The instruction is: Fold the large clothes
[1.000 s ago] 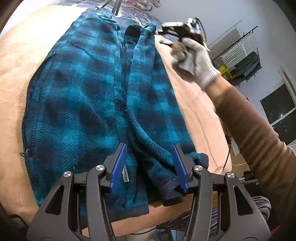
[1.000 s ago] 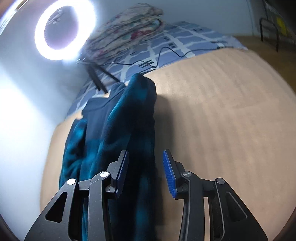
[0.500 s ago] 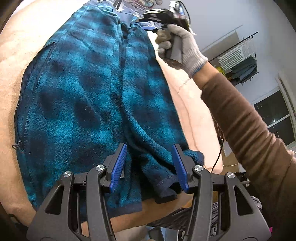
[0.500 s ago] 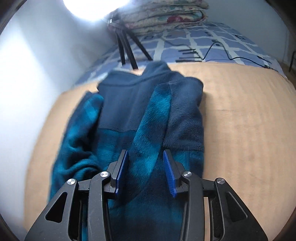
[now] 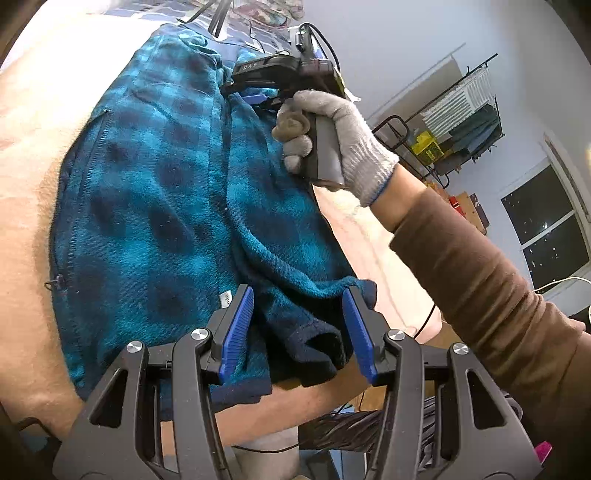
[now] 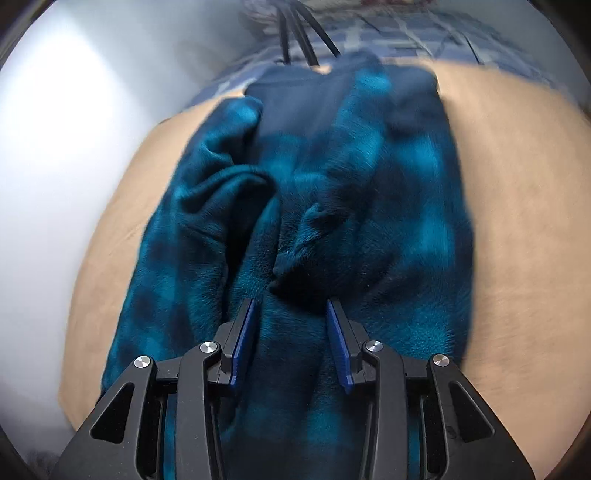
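Note:
A teal and navy plaid fleece jacket (image 5: 155, 192) lies lengthwise on a tan bed cover (image 5: 29, 147). One sleeve is folded along its right side, and the navy cuff (image 5: 314, 347) rests near the hem. My left gripper (image 5: 297, 325) hovers open over that cuff, its pads clear of the cloth. At the collar end a gloved hand (image 5: 332, 133) holds my right gripper (image 5: 258, 99) down on the jacket. In the right wrist view, my right gripper (image 6: 291, 332) stands open over rumpled fleece (image 6: 369, 221), with a fold lying between its pads.
Tripod legs (image 6: 295, 33) and a blue patterned sheet (image 6: 424, 33) lie beyond the collar. A clothes rack (image 5: 465, 122) and a dark window (image 5: 546, 229) are off to the right. The brown sleeve (image 5: 480, 288) reaches across the bed's right edge. Tan cover (image 6: 517, 221) flanks the jacket.
My right gripper swung from beside the jacket, over tan cover, onto the jacket's upper part and came lower. The gloved hand moved nearer in the left view. My left gripper stayed over the cuff.

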